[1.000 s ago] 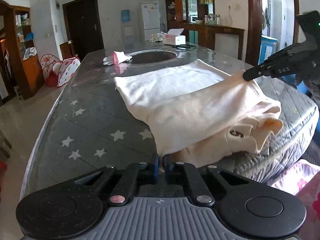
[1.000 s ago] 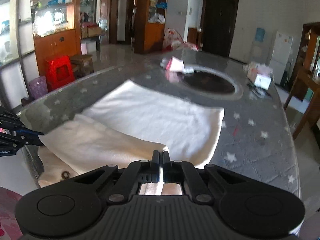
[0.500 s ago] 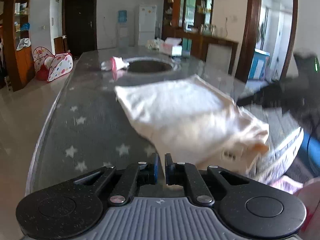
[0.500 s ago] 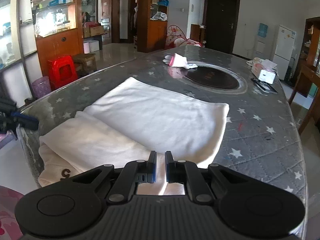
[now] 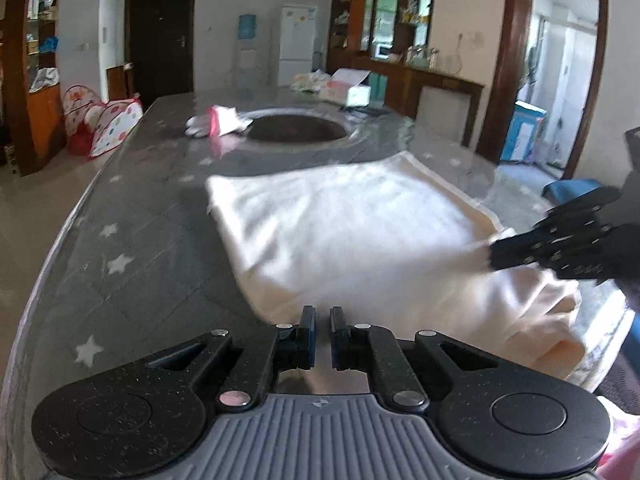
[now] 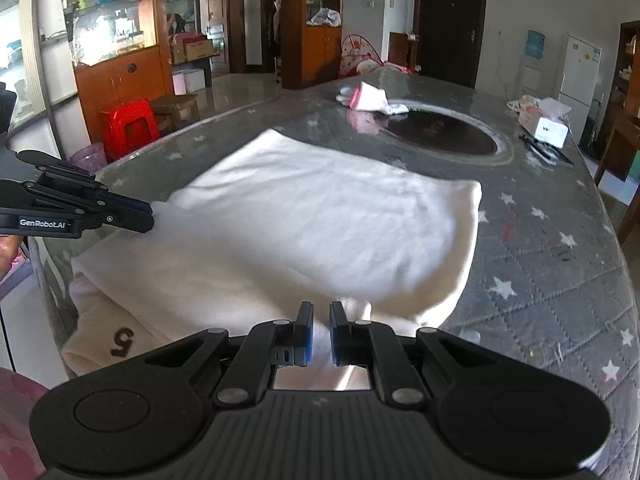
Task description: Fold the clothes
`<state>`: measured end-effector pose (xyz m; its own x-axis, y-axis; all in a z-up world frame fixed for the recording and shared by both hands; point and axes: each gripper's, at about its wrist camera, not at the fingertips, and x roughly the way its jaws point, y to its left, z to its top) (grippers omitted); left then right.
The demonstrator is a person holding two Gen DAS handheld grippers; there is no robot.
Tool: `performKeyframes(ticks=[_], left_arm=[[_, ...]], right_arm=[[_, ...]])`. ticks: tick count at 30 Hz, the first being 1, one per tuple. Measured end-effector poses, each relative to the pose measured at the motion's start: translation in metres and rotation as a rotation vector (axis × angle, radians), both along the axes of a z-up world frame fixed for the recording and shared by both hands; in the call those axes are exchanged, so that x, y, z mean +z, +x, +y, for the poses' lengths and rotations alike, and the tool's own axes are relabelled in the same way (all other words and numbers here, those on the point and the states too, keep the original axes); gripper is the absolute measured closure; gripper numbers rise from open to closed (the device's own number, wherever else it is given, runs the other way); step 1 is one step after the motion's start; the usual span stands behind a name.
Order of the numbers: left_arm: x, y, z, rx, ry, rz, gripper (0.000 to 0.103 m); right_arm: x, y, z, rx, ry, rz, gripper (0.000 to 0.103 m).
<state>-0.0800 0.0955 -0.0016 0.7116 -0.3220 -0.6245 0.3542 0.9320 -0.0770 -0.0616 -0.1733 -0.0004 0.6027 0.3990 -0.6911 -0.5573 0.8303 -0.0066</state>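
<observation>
A cream garment lies folded on the grey star-patterned table; it also shows in the right wrist view, with a brown "5" on its near left part. My left gripper has a narrow gap between its fingers, at the garment's near edge; from the right wrist view its tips touch the garment's left edge. My right gripper also has a narrow gap, over the garment's near edge; from the left wrist view its tips rest on the garment's right side.
A pink and white cloth lies beside a dark round inset further along the table. A tissue box sits at the far end. A red stool and cabinets stand left of the table.
Both grippers have opened a little, from shut on the garment's edge to a narrow gap. The garment now lies flatter on the table, and both cameras have shifted slightly.
</observation>
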Motion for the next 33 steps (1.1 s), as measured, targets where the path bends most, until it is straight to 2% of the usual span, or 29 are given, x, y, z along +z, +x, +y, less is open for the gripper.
performKeyframes(ticks=[4,7,13,21,29,33], left_arm=[[-0.003,-0.001,0.013,0.035,-0.016,0.009,0.082],[0.003,0.0,0.016,0.05,-0.028,0.004,0.083],[0.012,0.009,-0.006,-0.027,-0.065,-0.027,0.083],[-0.004,0.023,-0.013,-0.032,-0.044,-0.001,0.082],[0.01,-0.008,-0.024,-0.118,-0.014,-0.056,0.083],[0.002,-0.016,-0.025,-0.127,0.011,-0.035,0.083]], right_arm=[[0.003,0.001,-0.004,-0.002,0.003,0.003,0.095],[0.007,0.001,-0.005,-0.001,0.008,0.0,0.095],[0.009,0.008,0.002,0.004,0.026,-0.019,0.095],[0.002,0.012,-0.004,-0.014,0.021,0.01,0.095],[0.008,-0.01,-0.006,0.047,-0.001,0.037,0.092],[0.003,-0.019,-0.006,0.06,-0.025,0.05,0.088]])
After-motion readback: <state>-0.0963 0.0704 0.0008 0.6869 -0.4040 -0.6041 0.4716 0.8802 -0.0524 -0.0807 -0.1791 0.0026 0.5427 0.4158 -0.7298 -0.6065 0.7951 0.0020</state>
